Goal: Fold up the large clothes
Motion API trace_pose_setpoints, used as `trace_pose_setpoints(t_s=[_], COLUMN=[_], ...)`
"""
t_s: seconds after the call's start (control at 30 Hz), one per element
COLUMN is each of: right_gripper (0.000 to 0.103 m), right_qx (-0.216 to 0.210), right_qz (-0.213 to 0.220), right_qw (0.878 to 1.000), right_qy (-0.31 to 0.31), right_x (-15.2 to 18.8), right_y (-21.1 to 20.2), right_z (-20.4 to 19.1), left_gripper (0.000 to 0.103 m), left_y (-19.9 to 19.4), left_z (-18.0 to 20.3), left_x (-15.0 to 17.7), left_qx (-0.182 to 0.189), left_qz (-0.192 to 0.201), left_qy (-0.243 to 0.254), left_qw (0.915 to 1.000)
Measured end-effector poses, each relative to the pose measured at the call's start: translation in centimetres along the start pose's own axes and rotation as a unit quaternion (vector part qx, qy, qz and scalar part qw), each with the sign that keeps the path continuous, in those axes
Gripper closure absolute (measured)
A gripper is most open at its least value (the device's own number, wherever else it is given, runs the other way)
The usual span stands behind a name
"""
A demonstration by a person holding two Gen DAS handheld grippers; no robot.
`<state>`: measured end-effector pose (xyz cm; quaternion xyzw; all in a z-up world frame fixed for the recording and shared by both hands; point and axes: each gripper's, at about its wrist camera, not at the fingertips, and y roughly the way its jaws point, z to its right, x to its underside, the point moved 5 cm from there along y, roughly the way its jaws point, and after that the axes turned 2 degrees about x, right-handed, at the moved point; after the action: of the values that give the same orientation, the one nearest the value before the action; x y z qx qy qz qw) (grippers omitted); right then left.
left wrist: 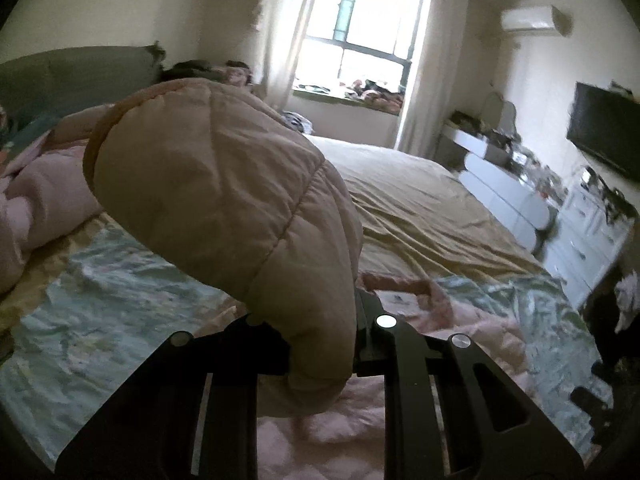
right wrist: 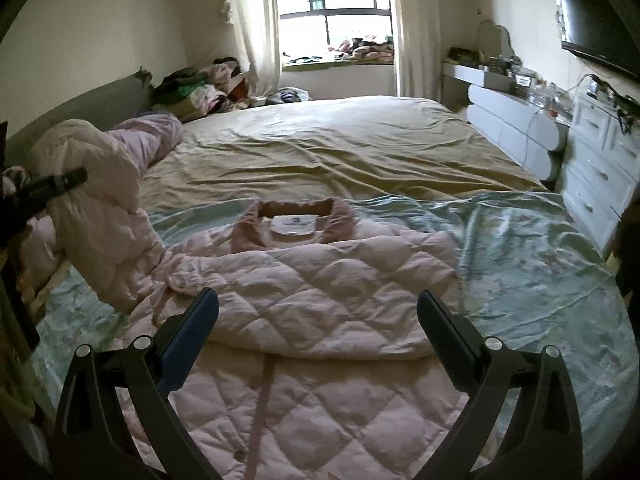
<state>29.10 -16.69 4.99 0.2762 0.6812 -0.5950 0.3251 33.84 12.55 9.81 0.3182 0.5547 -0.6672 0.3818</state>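
The left hand-held gripper (left wrist: 320,344) tilts downward over the bed (right wrist: 340,148), its jaws clenched on a sleeve (left wrist: 224,200) of the pink quilted coat (right wrist: 320,292); the puffy sleeve bulges up from the jaws and arcs away to the left. In the right wrist view the same gripper shows as a dark bar at the coat's left side, with the lifted sleeve draped from it. The right hand-held gripper (right wrist: 318,326) angles down above the coat's lower half, released, its jaws spread wide with nothing between them. The coat lies flat on the bed's floral sheet (right wrist: 540,264), collar (right wrist: 294,220) toward the window (right wrist: 336,0). A white label (right wrist: 292,226) sits inside the collar; its print is too small to read.
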Motion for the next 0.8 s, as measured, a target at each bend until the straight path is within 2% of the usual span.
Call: trace_pose_setpoints(t_s=[0.2,0.43,0.63,0.8], right_gripper=[0.004,0.004,0.004,0.004], right_qx=[0.018,0.044,0.060,0.067], right_qz=[-0.002,-0.005,-0.016,-0.020], right_qw=[1.000,0.998,0.997,0.996], right_qy=[0.013,0.032,0.047,0.056], right_x=[0.7,2.0,3.2,3.6], right_y=[-0.5,-0.6,0.1,0.6], right_z=[2.8,6.4,8.7,9.6], left_gripper=[0.091,0.091,0.091,0.090], left_y=[1.7,4.7,7.2,8.4], left_z=[5.3,11.0,13.7,14.8], left_x=[3.0,8.0,12.1,14.3], left_qx=[0.016,0.051,0.058,0.051], left_qz=[-0.006,-0.047,-0.081,-0.098], left_qy=[0.058,0.115,0.155,0.183], left_qw=[0.9982,0.9910,0.9830,0.9770])
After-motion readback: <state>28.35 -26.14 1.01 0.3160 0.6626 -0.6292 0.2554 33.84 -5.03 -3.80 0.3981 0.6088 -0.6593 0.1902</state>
